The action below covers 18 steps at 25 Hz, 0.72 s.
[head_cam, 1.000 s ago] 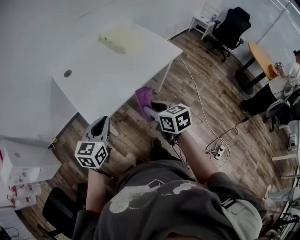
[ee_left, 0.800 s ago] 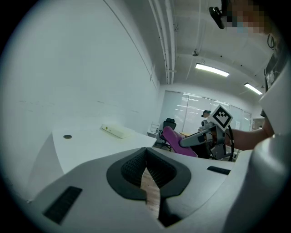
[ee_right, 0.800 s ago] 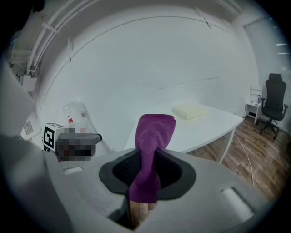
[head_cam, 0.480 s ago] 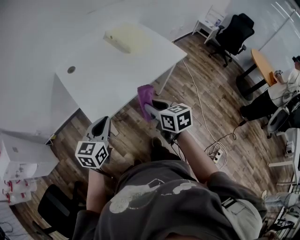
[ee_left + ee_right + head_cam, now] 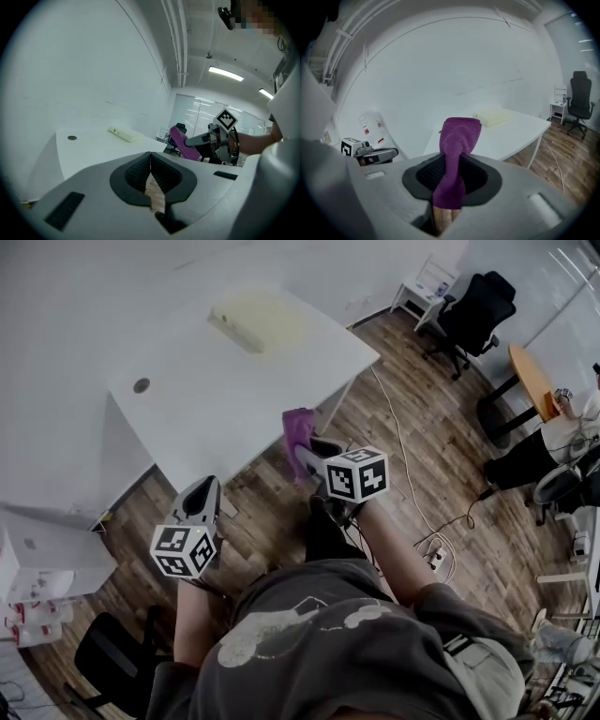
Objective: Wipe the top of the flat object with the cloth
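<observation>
Purple cloth [image 5: 459,136] sticks up from the right gripper [image 5: 307,454], whose jaws are clamped on it, in the air beside the near edge of the white table [image 5: 216,399]. A pale yellow flat object [image 5: 248,320] lies at the table's far end, well apart from the cloth. The left gripper [image 5: 150,171] hangs off the table's near side, jaws pressed together on nothing.

Two tongs, the left tongs [image 5: 202,487] and right tongs [image 5: 304,450], one cloth [image 5: 298,425], one flat object [image 5: 251,317], one table [image 5: 216,399].

L gripper [image 5: 150,154] jaws together, empty
</observation>
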Motion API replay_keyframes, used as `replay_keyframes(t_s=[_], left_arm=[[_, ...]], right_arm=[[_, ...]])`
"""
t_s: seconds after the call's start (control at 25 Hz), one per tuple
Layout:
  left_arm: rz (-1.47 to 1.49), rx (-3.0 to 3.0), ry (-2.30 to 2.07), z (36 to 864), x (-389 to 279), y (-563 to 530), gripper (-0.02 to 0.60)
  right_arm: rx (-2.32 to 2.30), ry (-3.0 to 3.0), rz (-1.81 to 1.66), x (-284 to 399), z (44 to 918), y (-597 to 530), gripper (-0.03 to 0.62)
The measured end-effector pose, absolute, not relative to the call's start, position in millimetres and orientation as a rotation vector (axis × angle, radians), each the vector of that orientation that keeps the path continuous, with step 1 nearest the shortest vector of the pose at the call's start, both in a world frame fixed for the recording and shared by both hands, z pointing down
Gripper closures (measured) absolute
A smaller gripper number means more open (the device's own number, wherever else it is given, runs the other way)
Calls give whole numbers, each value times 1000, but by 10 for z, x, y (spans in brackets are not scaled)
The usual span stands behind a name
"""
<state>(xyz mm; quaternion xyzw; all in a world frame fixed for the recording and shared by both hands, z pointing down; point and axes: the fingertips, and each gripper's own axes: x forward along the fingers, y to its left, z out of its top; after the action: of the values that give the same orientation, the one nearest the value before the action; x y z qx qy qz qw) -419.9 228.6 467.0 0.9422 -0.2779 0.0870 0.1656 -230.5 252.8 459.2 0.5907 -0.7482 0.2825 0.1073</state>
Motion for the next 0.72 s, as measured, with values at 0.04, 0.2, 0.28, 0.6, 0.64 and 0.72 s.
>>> replay_keyframes(t_s=[0.04,0.2,0.28,0.6,0.64,0.72], left_arm=[[251,2683,-799,4674,-4158,2244,580],[259,2673,-845,4670,-3968,2006,580],[260,2671,-864,4638,-3820,1865,580],[290,2627,-955,4613,-3106,1394,580],[299,2621,-965,4614,-3023,1359,580],[317,2604,-989,4620,-2874,1298,580]], right_arm=[[1734,-2207,829,-2256,4600,2469,497],[1713,-2241,841,-2025,4621,2195,497],[1709,-2262,848,-1856,4596,2046,497],[1681,-2283,910,-921,4646,1535,497],[1672,-2290,914,-821,4636,1465,497],[1652,-2304,922,-641,4628,1350,497]])
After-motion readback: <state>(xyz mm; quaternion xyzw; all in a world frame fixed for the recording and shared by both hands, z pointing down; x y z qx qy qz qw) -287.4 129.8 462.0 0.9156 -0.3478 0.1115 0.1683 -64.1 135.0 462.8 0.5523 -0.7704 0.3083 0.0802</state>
